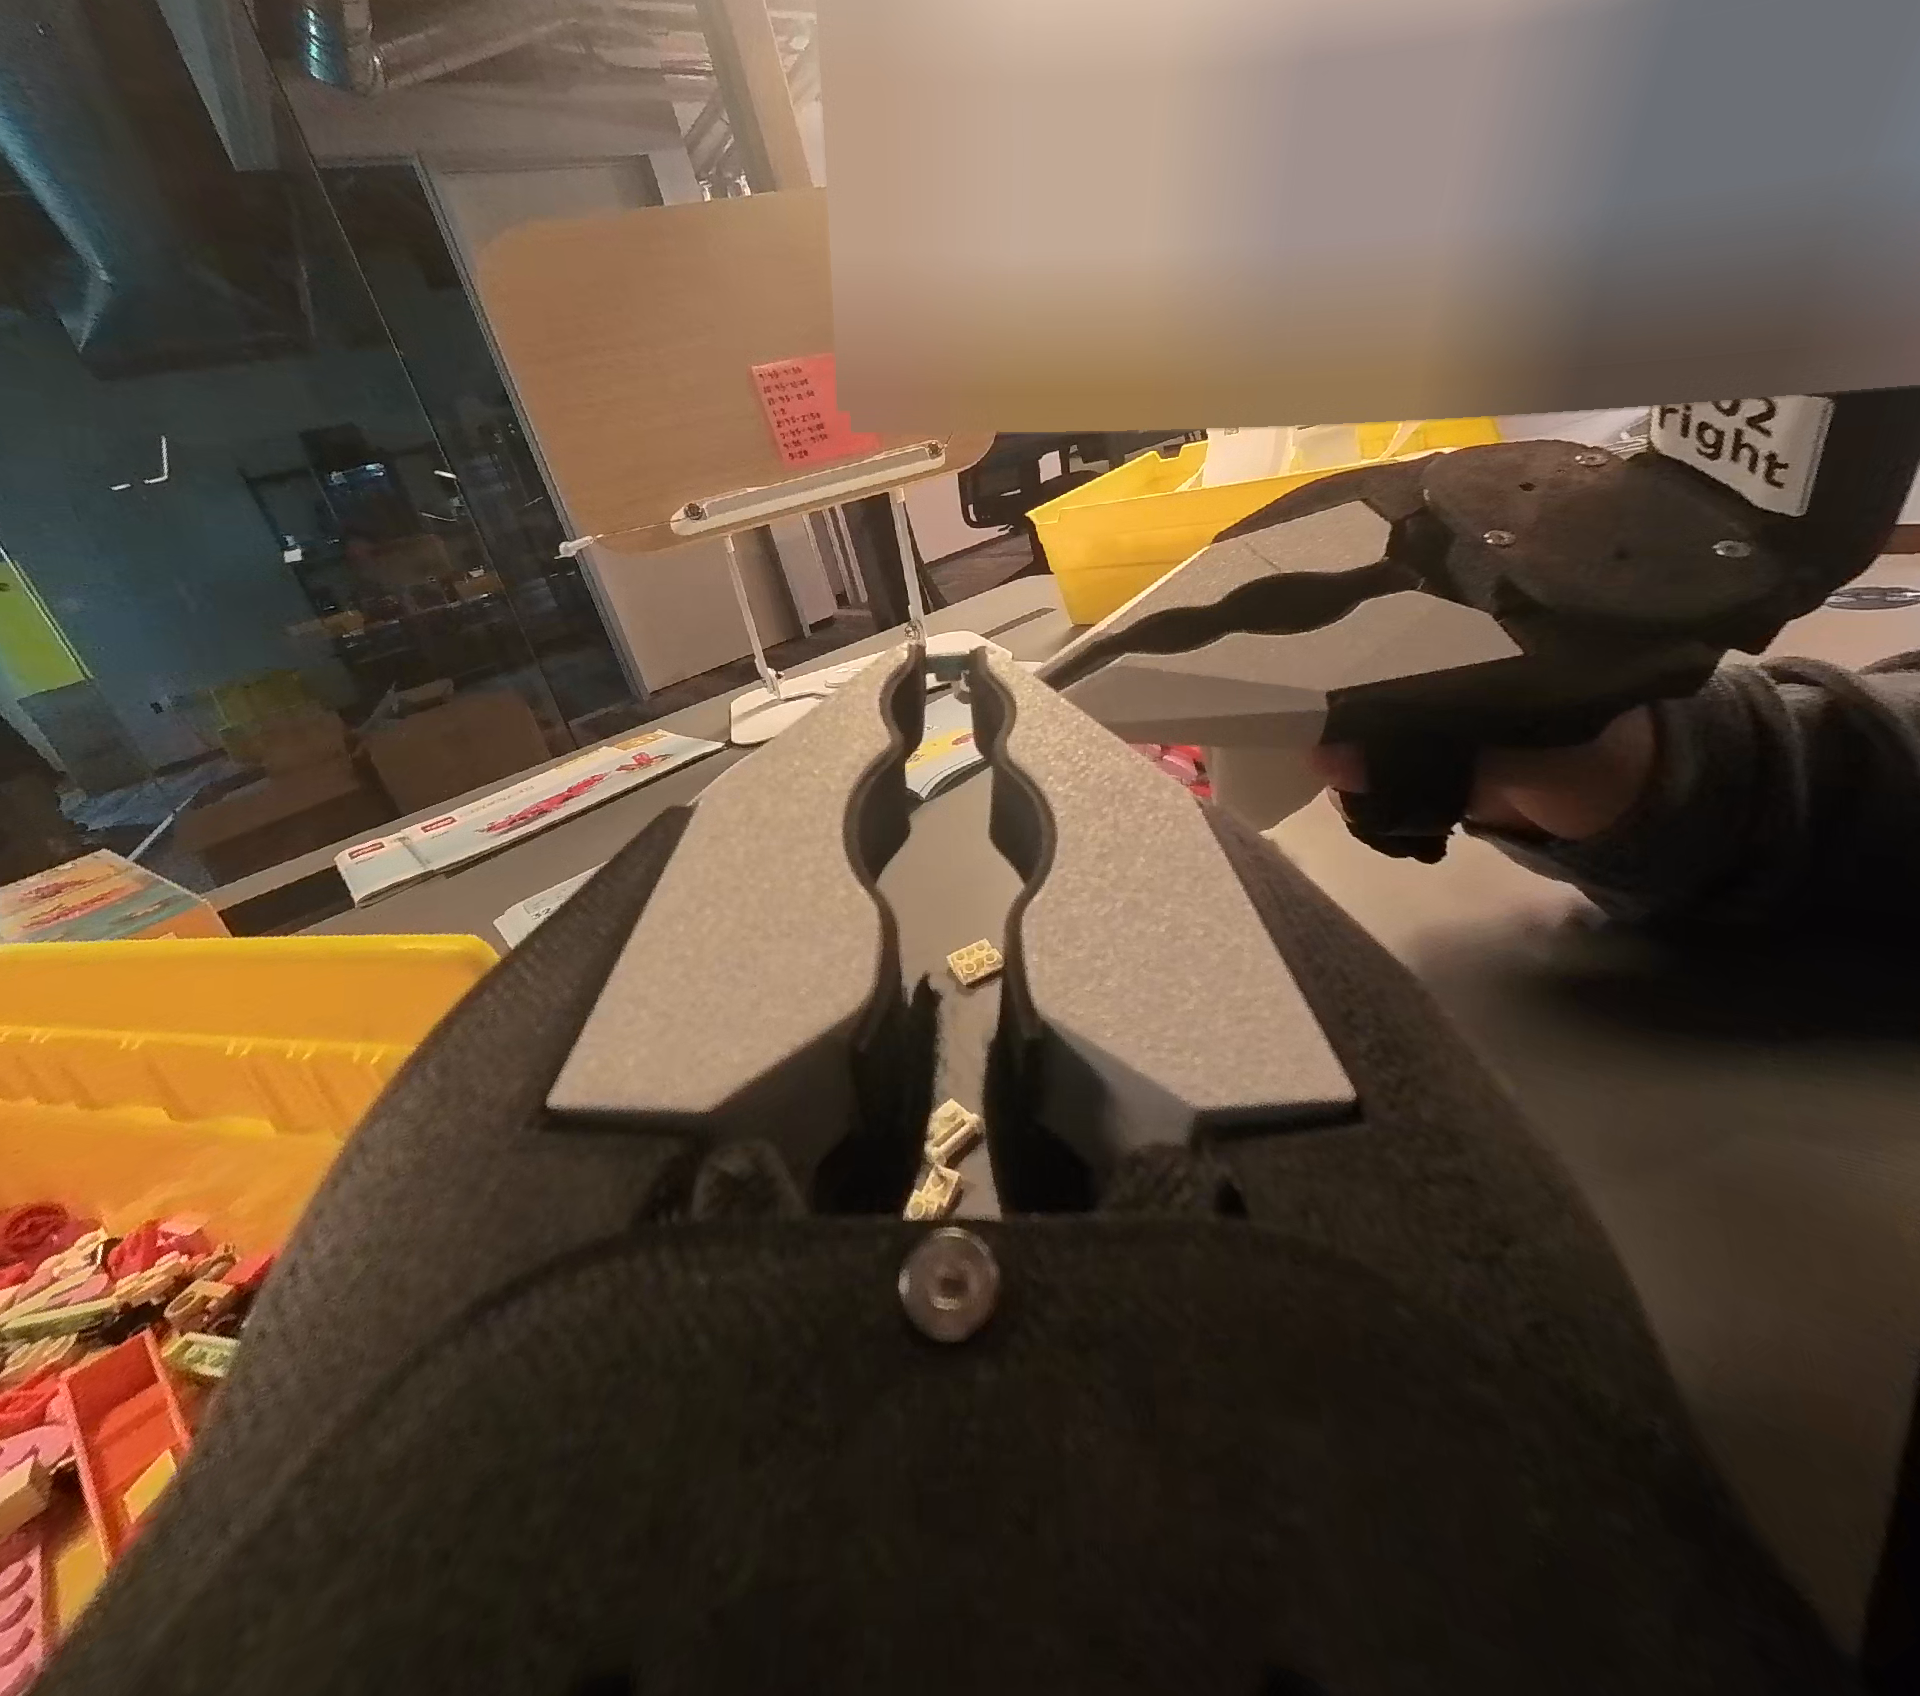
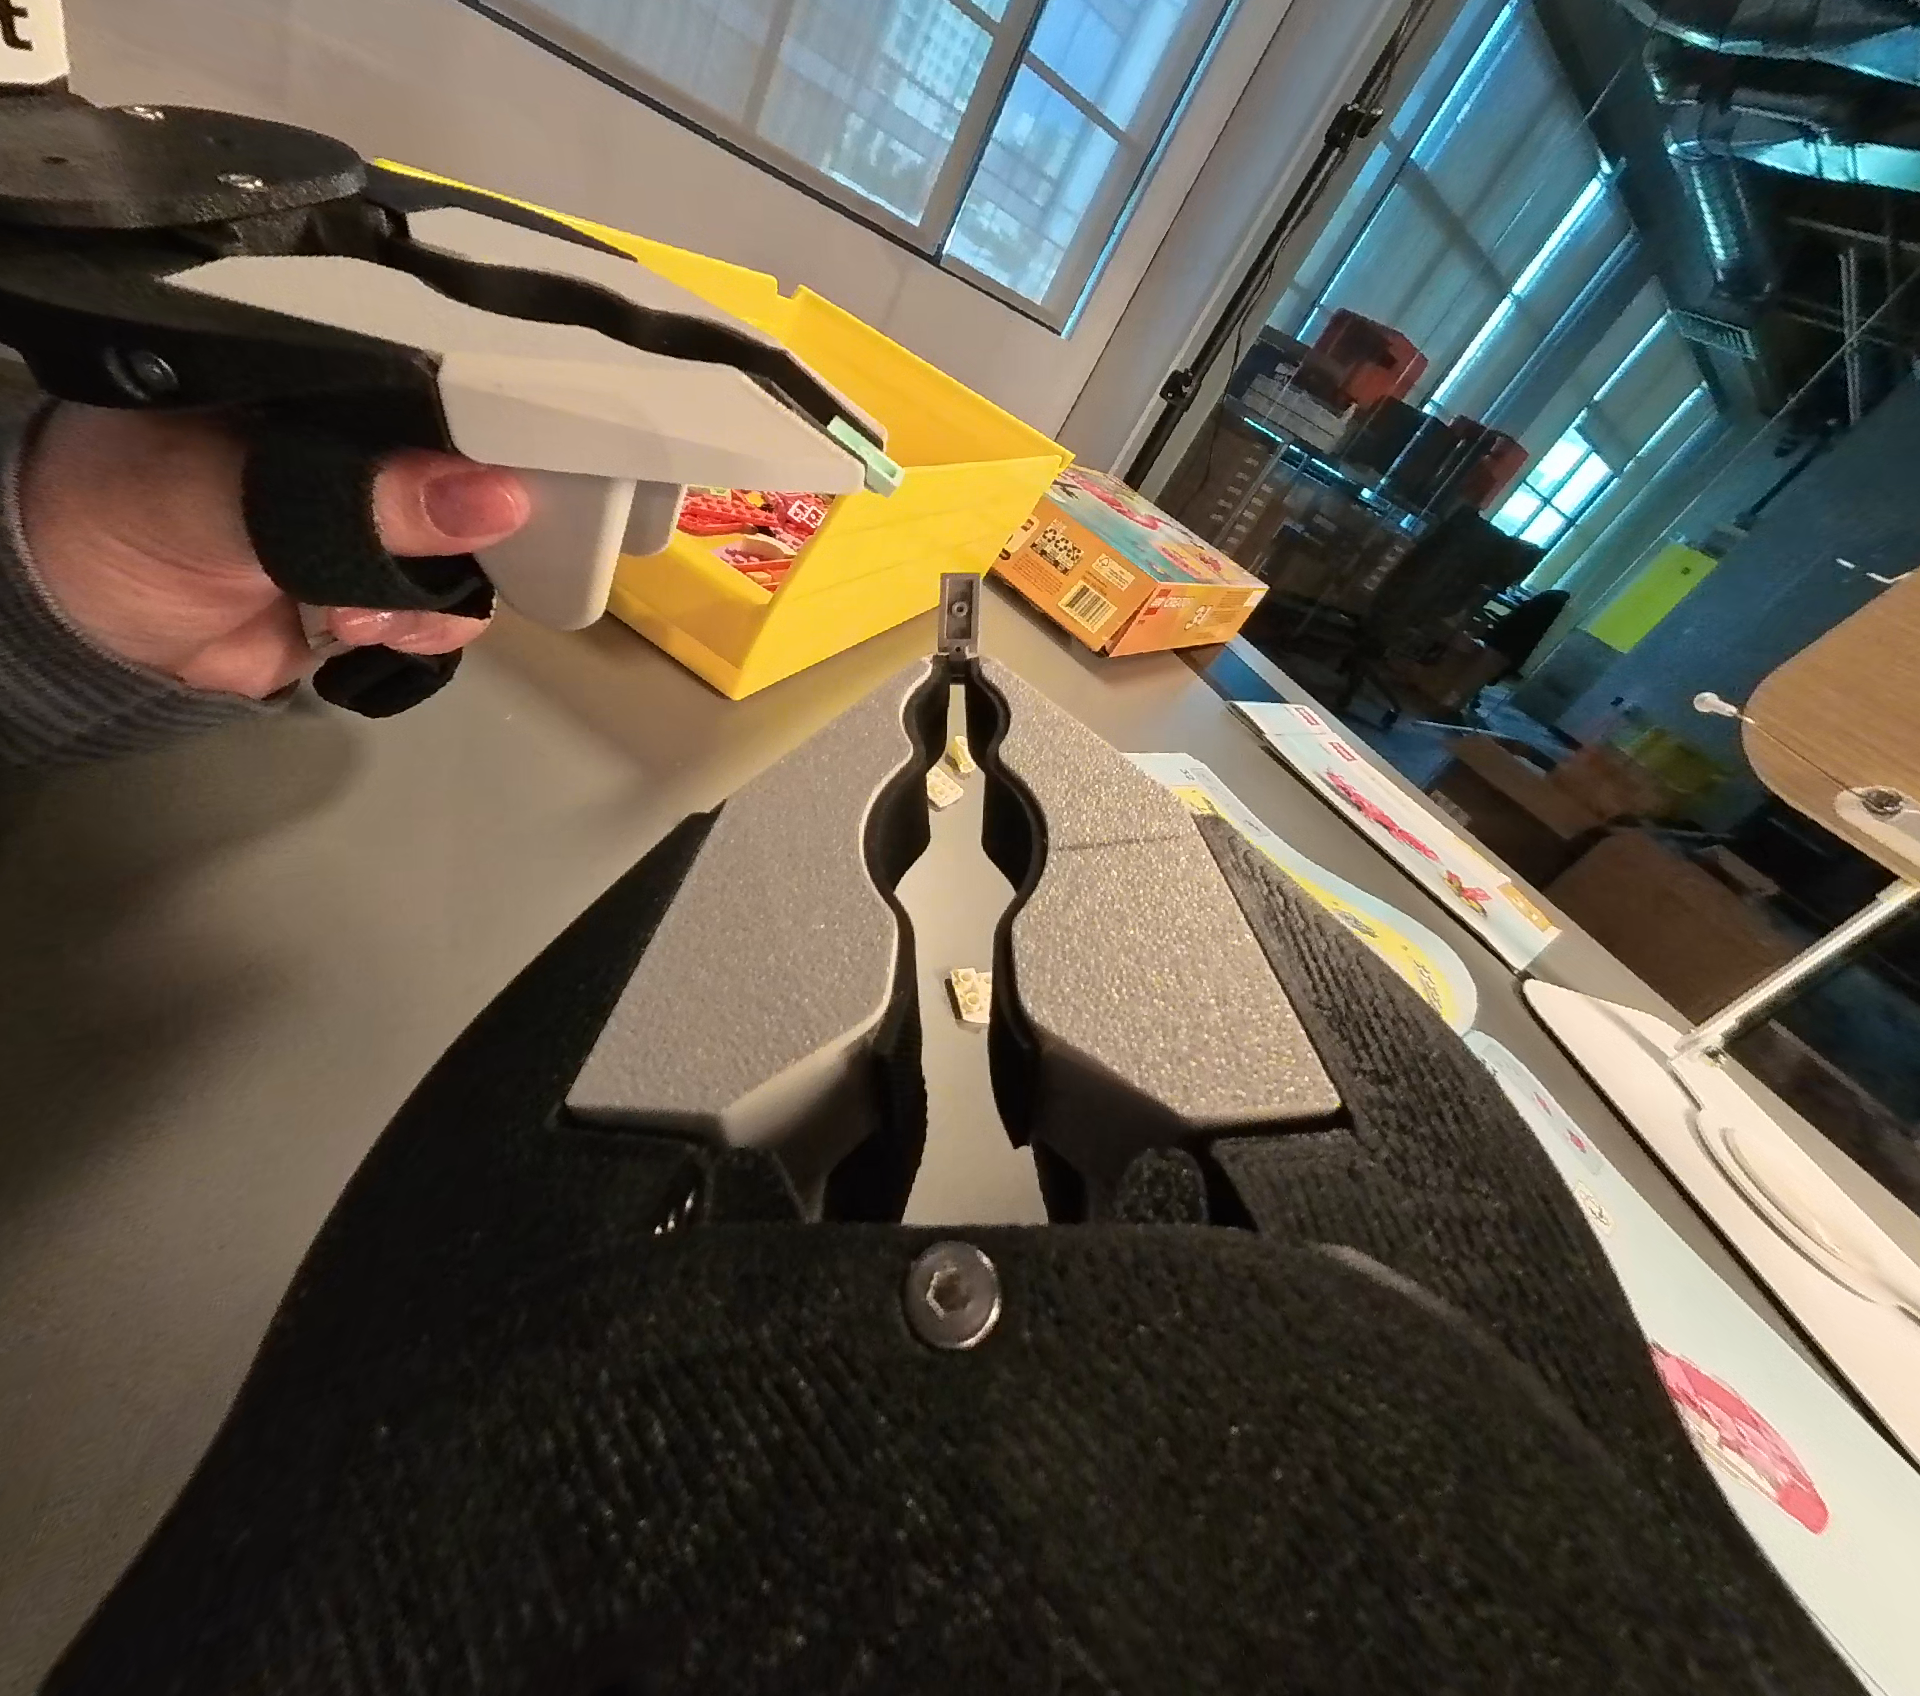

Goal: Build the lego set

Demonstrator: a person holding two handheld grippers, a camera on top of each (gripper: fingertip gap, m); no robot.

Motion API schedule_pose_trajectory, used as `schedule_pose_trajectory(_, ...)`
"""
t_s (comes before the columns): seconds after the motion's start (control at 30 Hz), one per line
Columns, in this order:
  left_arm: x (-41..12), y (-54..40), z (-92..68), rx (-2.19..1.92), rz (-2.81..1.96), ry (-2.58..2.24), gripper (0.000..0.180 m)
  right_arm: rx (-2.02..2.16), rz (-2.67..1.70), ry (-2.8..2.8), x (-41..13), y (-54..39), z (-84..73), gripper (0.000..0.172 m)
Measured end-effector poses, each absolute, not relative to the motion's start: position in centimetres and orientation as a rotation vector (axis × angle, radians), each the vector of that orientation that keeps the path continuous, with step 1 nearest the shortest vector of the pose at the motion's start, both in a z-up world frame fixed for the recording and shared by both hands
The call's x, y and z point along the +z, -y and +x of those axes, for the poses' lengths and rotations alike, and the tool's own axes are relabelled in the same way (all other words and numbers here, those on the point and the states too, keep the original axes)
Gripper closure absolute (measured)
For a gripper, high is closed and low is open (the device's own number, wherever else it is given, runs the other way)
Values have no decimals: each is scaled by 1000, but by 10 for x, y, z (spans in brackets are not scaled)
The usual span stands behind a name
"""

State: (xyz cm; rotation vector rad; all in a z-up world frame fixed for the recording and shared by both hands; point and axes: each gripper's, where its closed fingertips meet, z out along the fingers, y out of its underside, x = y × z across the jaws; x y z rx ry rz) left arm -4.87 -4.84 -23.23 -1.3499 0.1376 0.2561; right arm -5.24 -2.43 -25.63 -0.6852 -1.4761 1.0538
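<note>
While the left gripper (image 2: 871,470) hangs above the grey tabletop (image 2: 312,867), its fingertips pinch a small mint-green flat brick (image 2: 878,469), pads pressing on it; the right gripper (image 2: 956,667), raised beside it, is clamped on a small grey rectangular plate (image 2: 957,616) that stands up from its tips; small cream studded plates (image 2: 971,992) lie loose on the tabletop beneath; a yellow plastic bin (image 2: 831,566) of red and pink bricks sits just beyond the left gripper, an orange cardboard box (image 2: 1132,566) beside it; printed booklets (image 2: 1392,825) lie to the right.
</note>
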Motion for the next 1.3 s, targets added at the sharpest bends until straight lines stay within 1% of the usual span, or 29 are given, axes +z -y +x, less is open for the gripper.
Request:
schedule_pose_trajectory(0.27, -234, 47, -48, 256, -1358, -148, 173, 1082, -704, 1513, -261, 28, -53, 171)
schedule_pose_trajectory(0.53, -247, 37, -47, 261, -1444, -171, 173, 1364, -857, 1563, -264, 34, -52, 171)
schedule_pose_trajectory(0.67, -250, 34, -49, 275, -1462, -168, 174, 1426, -890, 1555, -262, 33, -51, 171)
schedule_pose_trajectory(1.3, -255, 33, -53, 269, -1493, -147, 174, 1391, -876, 1555, -262, 35, -52, 171)
